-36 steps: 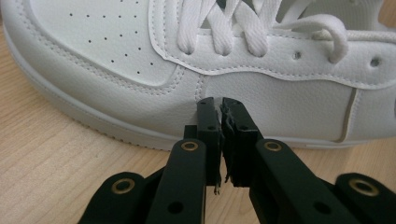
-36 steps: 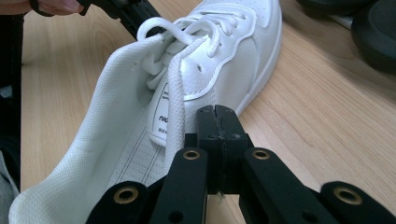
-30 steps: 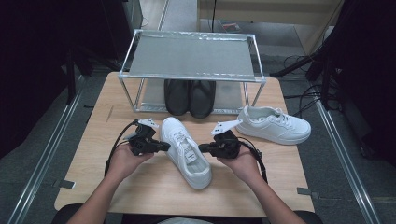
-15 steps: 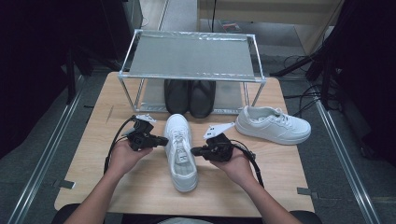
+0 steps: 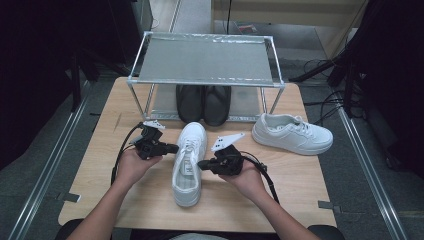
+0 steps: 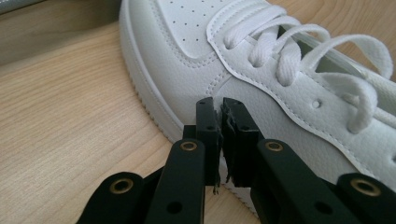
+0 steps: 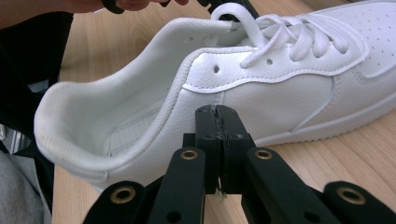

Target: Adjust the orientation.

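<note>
White leather covers the sneaker [image 5: 188,162] that lies on the wooden table [image 5: 110,125], just in front of the metal rack [image 5: 207,60]. Its long axis runs from the person's side toward the rack, toe pointing at the rack and the pair of black shoes [image 5: 203,103] under it, heel opening toward the person; it stands upright on its sole.

The left gripper [image 5: 170,148] is at the sneaker's left flank near the toe end. In the left gripper view its jaws are pressed together with nothing between them, the tips [image 6: 218,105] right against the side panel below the laces.

The right gripper [image 5: 201,163] is at the opposite flank, nearer the middle. In the right gripper view its jaws are likewise pressed together, empty, the tips [image 7: 218,112] against the side wall just below the collar.

A second white sneaker [image 5: 291,133] lies well apart to the right, its long axis across the table.
</note>
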{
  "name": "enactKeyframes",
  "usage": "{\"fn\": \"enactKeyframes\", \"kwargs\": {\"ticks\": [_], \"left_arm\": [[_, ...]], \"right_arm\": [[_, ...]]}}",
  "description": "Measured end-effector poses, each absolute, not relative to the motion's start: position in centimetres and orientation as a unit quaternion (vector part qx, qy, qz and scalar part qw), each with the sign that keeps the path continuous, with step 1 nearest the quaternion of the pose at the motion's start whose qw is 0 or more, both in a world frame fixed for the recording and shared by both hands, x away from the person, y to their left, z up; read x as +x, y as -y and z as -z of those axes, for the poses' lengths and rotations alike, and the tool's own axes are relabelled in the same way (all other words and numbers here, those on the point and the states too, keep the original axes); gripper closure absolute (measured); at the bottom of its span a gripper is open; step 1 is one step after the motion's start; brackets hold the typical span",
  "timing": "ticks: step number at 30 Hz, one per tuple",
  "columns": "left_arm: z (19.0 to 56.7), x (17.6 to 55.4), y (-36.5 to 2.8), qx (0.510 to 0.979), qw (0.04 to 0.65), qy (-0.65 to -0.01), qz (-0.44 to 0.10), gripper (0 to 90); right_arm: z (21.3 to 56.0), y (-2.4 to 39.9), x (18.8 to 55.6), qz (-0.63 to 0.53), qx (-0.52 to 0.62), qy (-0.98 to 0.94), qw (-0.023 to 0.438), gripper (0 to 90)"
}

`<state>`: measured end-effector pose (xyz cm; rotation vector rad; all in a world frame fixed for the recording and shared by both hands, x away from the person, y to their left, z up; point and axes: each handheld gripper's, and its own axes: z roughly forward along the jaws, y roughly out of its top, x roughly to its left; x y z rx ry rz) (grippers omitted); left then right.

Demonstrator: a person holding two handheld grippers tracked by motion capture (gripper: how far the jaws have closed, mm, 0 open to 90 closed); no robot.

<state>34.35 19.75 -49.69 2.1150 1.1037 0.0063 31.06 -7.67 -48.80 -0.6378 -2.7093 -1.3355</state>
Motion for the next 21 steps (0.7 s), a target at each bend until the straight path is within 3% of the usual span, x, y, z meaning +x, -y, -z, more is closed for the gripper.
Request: {"fn": "enactKeyframes", "kwargs": {"ticks": [10,15,21], "left_arm": [[48.6,34.1,-20.6,0.817,0.392,-0.423,0.004,75.7],[47.9,33.6,-20.9,0.817,0.402,-0.414,0.014,62.8],[46.8,32.9,-20.9,0.817,0.424,-0.39,0.015,50.5]], "right_arm": [[48.1,9.6,31.9,0.441,-0.225,0.869,0.014,82.0],[47.5,12.0,32.7,0.444,-0.253,0.86,-0.005,75.3],[46.3,16.3,33.2,0.461,-0.3,0.834,-0.034,74.5]]}}
